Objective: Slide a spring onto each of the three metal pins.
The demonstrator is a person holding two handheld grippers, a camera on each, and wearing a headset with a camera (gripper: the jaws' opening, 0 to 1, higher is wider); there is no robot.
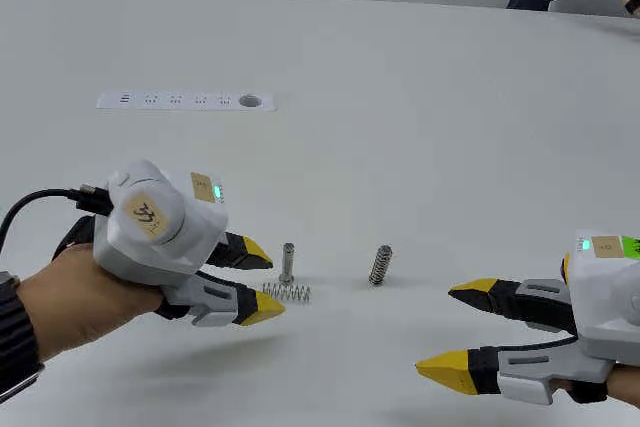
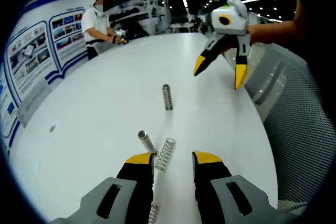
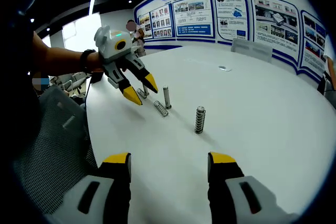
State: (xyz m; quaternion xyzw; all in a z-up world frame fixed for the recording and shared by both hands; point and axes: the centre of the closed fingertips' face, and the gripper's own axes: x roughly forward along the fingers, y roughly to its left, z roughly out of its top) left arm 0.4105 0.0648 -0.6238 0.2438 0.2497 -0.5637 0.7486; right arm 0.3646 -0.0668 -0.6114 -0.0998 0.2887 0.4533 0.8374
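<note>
Head view, nearest first: right gripper (image 1: pixel 440 329), white-bodied with black jaws and yellow tips, low at the right, spread wide, clamping nothing, hovering over bare tabletop. Over at the left, left gripper (image 1: pixel 268 280) of the same make, held in a hand (image 1: pixel 70 297), trailing a black cable (image 1: pixel 40 202), jaws likewise parted and gripping nothing. Just past the left gripper's tips, a loose steel coil spring (image 1: pixel 287 292) lying flat on the plain white table (image 1: pixel 420 127), close by the foot of a short bare steel pin (image 1: pixel 288 262) standing upright. To the right of that and clearly apart, a second upright pin (image 1: pixel 380 265) wearing a coil spring. Well beyond, a flat white power strip (image 1: pixel 185 101) on the tabletop.

Left gripper view, along the left gripper (image 2: pixel 173 157): low between the jaw bases, a bit of another coil (image 2: pixel 153 213), too little to tell more. Loose steel coil spring (image 2: pixel 165 154) on the table between the yellow tips, not pinched; cannot tell whether touching either tip. Bare steel pin (image 2: pixel 145 141) just beyond, to the left. Farther on, second upright pin (image 2: pixel 167 97). Farthest, right gripper (image 2: pixel 219 76) in the air, jaws wide, empty.

Right gripper view, along the right gripper (image 3: pixel 169 158): open table between the spread tips, then second upright pin (image 3: pixel 199 119), then loose steel coil spring (image 3: pixel 160 108) flat beside the bare steel pin (image 3: pixel 166 97), then left gripper (image 3: pixel 143 92), tips angled down toward the spring.
</note>
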